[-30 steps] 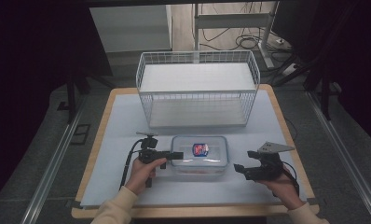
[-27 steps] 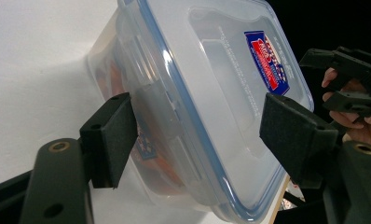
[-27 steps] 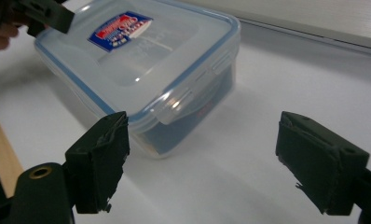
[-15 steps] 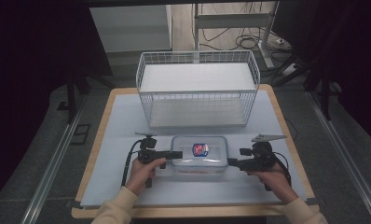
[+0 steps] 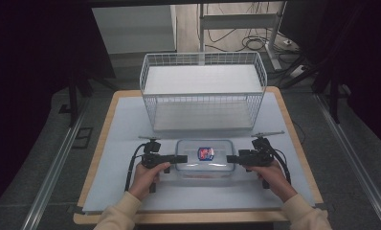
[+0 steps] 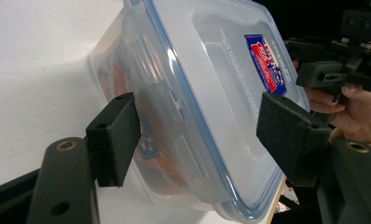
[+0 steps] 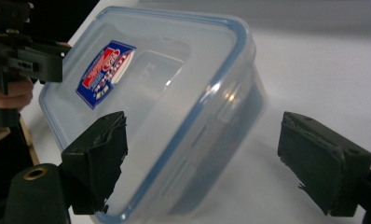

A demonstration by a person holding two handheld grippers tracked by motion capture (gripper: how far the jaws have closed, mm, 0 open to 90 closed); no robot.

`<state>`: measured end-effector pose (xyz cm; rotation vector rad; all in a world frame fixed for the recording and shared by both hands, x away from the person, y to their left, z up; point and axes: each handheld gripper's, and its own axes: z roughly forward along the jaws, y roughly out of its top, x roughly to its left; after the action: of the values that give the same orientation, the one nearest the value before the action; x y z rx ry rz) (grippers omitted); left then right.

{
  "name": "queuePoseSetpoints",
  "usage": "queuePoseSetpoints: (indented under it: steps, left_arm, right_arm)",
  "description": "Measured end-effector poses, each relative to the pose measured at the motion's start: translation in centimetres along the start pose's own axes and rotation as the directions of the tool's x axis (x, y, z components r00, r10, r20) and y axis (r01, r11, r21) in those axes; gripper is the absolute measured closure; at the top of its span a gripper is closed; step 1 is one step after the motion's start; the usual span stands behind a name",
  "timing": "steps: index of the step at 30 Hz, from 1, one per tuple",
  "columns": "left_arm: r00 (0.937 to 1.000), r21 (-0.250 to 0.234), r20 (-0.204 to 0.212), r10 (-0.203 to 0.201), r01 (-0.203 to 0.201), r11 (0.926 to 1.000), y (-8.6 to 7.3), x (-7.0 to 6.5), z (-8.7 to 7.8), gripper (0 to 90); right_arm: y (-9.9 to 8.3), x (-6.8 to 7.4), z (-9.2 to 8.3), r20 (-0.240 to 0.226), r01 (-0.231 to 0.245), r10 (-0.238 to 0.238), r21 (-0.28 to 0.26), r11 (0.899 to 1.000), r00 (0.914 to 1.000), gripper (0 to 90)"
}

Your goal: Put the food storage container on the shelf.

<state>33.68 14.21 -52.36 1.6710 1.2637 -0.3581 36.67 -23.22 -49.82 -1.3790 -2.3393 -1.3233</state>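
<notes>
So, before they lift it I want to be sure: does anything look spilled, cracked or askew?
Nothing stands out. The clear plastic container with its blue-rimmed lid sits flat and closed, between the open left gripper and right gripper.

A clear rectangular plastic food container with a blue-rimmed snap-on lid (image 5: 205, 161) lies flat on the white table covering, at the near middle of the table, just in front of the white wire basket. Its long sides run left to right. The lid is on and closed, with side latch flaps folded down along the short ends (image 6: 174, 116). A red, white and blue label (image 5: 206, 153) sits on the lid toward its far edge, slightly off centre (image 7: 104, 72). Through the translucent walls some reddish-orange contents show low inside (image 6: 123, 84); what they are cannot be told. The container stands upright, not tilted.
</notes>
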Motion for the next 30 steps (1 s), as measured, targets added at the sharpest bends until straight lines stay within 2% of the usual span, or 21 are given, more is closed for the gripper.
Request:
queuePoseSetpoints:
  steps: [2,3,4,8,11,14,16,19,24,28,30]
  left_arm:
    - [1.0000,-0.001,0.000,0.001,-0.001,1.0000,0.0,0.0,0.0,30.6]
    - [1.0000,0.000,-0.001,0.002,-0.002,1.0000,0.0,0.0,0.0,30.6]
    - [1.0000,0.000,-0.001,0.002,-0.002,1.0000,0.0,0.0,0.0,30.6]
    - [1.0000,0.000,-0.002,0.002,-0.002,1.0000,0.0,0.0,0.0,30.5]
    - [1.0000,0.000,-0.002,0.003,-0.003,1.0000,0.0,0.0,0.0,30.5]
    - [1.0000,-0.001,-0.003,0.009,-0.009,1.0000,-0.1,-0.1,0.0,30.2]
    - [0.9999,-0.004,-0.007,0.015,-0.015,0.9999,-0.1,-0.2,0.1,29.4]
    - [0.9997,-0.009,-0.013,0.022,-0.022,0.9997,-0.2,-0.3,0.1,29.2]
    - [0.9991,-0.019,-0.025,0.035,-0.036,0.9992,-0.5,-0.7,-0.1,29.8]
    - [0.9980,-0.048,-0.033,0.054,-0.055,0.9973,-1.0,-1.1,-0.4,32.5]
    - [0.9968,-0.065,-0.035,0.071,-0.074,0.9952,-1.3,-1.3,-0.6,33.8]
  right_arm:
    - [0.2,-0.1,0.3,-0.007,-0.013,0.013,0.002,1.000,0.9999,15.6]
    - [0.3,-0.2,0.7,-0.031,-0.040,0.041,0.015,0.999,0.9987,15.5]
    - [0.3,-0.2,0.7,-0.031,-0.040,0.041,0.015,0.999,0.9987,15.5]
    - [0.4,-0.1,1.6,-0.090,-0.072,0.077,0.054,0.996,0.9930,14.8]
    - [0.4,-0.1,1.8,-0.092,-0.096,0.102,0.070,0.993,0.9905,14.5]
    - [0.4,-0.3,1.4,-0.101,-0.129,0.137,0.087,0.988,0.9853,19.9]
    - [0.4,-0.3,0.9,-0.098,-0.114,0.121,0.073,0.991,0.9877,27.9]
    - [0.4,-0.2,0.6,-0.093,-0.104,0.110,0.066,0.992,0.9895,30.3]
    - [0.3,-0.3,0.3,-0.107,-0.123,0.128,0.051,0.991,0.9860,34.8]
    - [0.0,0.0,-0.1,-0.107,-0.110,0.113,0.033,0.993,0.9879,37.9]
    - [-0.1,0.3,-0.4,-0.099,-0.088,0.090,0.028,0.996,0.9910,38.3]
